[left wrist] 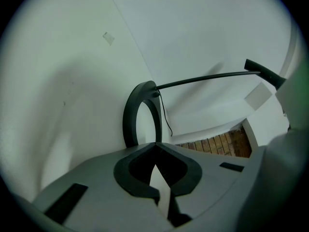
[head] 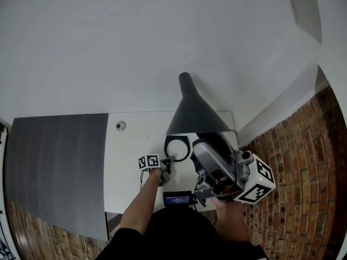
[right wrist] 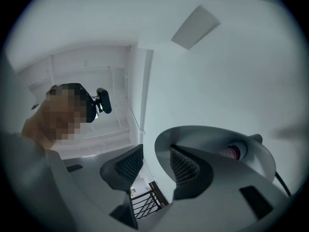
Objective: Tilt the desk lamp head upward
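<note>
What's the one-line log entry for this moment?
left gripper: shut, tips at lamp base | right gripper: open, lamp head rim between jaws | lamp head: facing down

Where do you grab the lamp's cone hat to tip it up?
Grab the lamp shade by its thin bottom rim, coming from underneath on the near side: one finger inside, one outside. The cone's wide body looks too big to pinch. The right gripper is there, open.
</note>
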Available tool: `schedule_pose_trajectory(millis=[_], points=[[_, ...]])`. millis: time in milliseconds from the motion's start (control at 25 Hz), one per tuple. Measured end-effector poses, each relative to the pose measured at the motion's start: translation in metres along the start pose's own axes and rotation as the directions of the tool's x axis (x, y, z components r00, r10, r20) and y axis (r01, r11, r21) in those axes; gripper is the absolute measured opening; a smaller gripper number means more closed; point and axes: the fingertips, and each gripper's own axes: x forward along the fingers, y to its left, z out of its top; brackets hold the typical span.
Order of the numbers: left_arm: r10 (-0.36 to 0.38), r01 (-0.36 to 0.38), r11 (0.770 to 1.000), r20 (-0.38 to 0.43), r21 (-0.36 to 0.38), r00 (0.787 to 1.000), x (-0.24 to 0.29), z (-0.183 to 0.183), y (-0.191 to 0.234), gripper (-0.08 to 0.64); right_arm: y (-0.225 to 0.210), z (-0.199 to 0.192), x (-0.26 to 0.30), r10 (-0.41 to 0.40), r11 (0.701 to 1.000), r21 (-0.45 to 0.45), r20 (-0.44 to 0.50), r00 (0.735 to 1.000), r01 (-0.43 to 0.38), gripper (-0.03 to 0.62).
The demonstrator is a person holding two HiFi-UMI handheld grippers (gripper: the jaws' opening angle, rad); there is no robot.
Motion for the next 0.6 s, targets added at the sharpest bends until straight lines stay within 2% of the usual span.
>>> schedule_pose_trajectory(millis=[200,520,600], points=[[0.026,-0.025,0.999,-0.030,0.033,0.999,0.0012,-0.0011,0.0005,0.009,-0.0004,0.0009,0.0013,0.004,1.000,0.013,-0.005,1.000,-0.004,0.183],[0.046,-0.044,0.998,-0.062,0.032,0.997,0.0007,-0.0037,-0.0007,0.009,0.0013,0.0030,0.0042,0.017,0.999,0.041,-0.006,1.000,-0.017,0.181],[0.064,-0.060,0.997,-0.068,0.051,0.996,0.0013,-0.0044,-0.0001,0.009,0.0008,0.0053,0.0050,0.020,0.999,0.047,-0.002,1.000,-0.019,0.181]])
